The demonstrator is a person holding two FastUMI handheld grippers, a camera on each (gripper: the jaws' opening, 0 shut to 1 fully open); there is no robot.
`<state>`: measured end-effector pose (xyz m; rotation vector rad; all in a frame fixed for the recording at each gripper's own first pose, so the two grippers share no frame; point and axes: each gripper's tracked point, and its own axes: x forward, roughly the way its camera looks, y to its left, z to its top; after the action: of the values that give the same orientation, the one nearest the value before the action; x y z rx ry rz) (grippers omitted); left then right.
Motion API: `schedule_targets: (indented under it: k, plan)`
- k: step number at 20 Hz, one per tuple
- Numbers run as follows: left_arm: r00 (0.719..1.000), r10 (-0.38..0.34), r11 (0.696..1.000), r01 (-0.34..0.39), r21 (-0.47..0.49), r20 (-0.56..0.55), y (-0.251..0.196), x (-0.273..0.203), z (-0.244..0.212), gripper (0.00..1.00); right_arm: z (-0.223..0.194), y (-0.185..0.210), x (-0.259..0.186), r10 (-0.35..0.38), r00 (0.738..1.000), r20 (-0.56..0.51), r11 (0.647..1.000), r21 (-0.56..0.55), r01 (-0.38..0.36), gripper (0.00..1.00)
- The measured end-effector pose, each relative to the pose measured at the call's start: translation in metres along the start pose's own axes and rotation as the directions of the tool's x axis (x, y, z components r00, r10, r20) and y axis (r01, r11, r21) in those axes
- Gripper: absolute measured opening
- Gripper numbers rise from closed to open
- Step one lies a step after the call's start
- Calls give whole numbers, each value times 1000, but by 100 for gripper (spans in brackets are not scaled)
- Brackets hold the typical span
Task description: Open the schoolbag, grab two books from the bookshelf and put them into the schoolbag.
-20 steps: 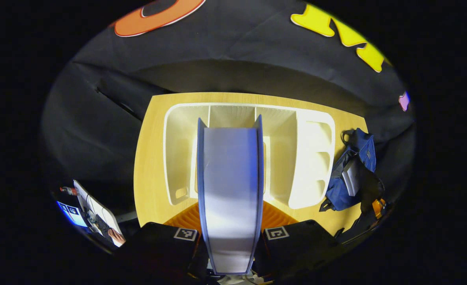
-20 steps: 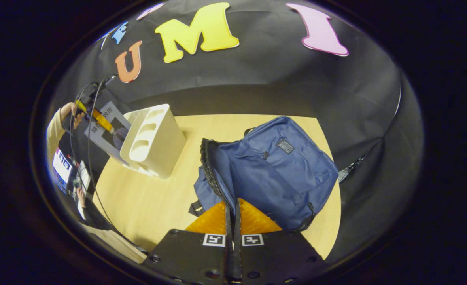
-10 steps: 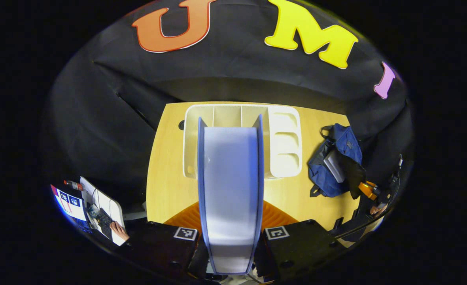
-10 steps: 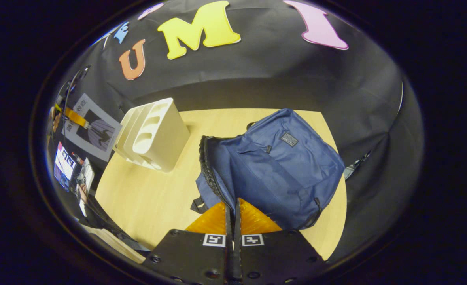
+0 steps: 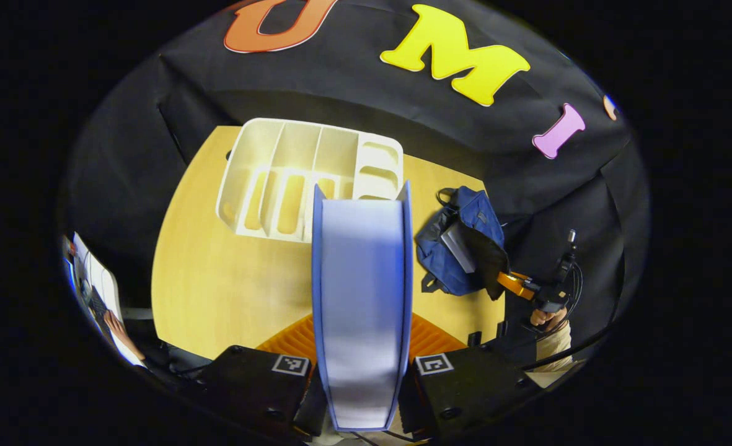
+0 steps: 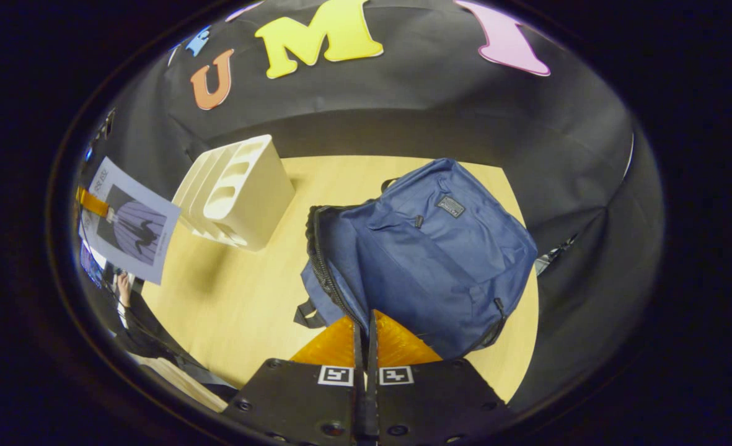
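My left gripper [image 5: 361,334] is shut on a blue-covered book [image 5: 361,279], held edge-on high over the wooden table [image 5: 217,291]. The white bookshelf [image 5: 304,179] lies beyond it to the upper left with its slots bare. The blue schoolbag [image 5: 465,217] sits to the right, open, with a grey book [image 5: 457,248] inside. In the right gripper view, my right gripper [image 6: 366,325] is shut on the bag's zipper edge [image 6: 331,285] and holds the schoolbag [image 6: 440,248] open. The book [image 6: 131,220] hangs at far left, past the bookshelf [image 6: 235,192].
A hand [image 5: 545,317] with trailing cables holds the right gripper beyond the table's right edge. At the far left edge a person's hand [image 5: 114,322] rests at a desk below table level. Bare tabletop [image 6: 229,310] lies between shelf and bag.
The left gripper has carried the book up and away from the bookshelf and swung right, so the shelf now lies upper left. The right gripper stays shut on the bag's edge.
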<state>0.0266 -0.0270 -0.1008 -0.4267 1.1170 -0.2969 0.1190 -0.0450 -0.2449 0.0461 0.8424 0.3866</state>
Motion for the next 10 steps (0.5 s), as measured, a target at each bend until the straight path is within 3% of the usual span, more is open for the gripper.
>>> schedule_targets:
  k: [4, 5, 6, 10]
  plan:
    - [984, -176, 983, 175, -58, 4, -48, 23, -27, 48, 4, -4, 0, -31, 1000, -5, 999, 18, 31, 0]
    - [977, -213, 975, 213, -59, 19, -60, 29, -28, 52, 6, -5, -1, -40, 999, -4, 999, 20, 40, 0]
    - [970, -243, 968, 244, -63, 22, -69, 36, -31, 48, 8, -4, -3, -48, 999, -4, 999, 16, 48, 1]
    - [945, -326, 938, 325, -120, 11, -93, 66, -43, 48, 26, -9, -10, -106, 994, 4, 994, -5, 106, 1]
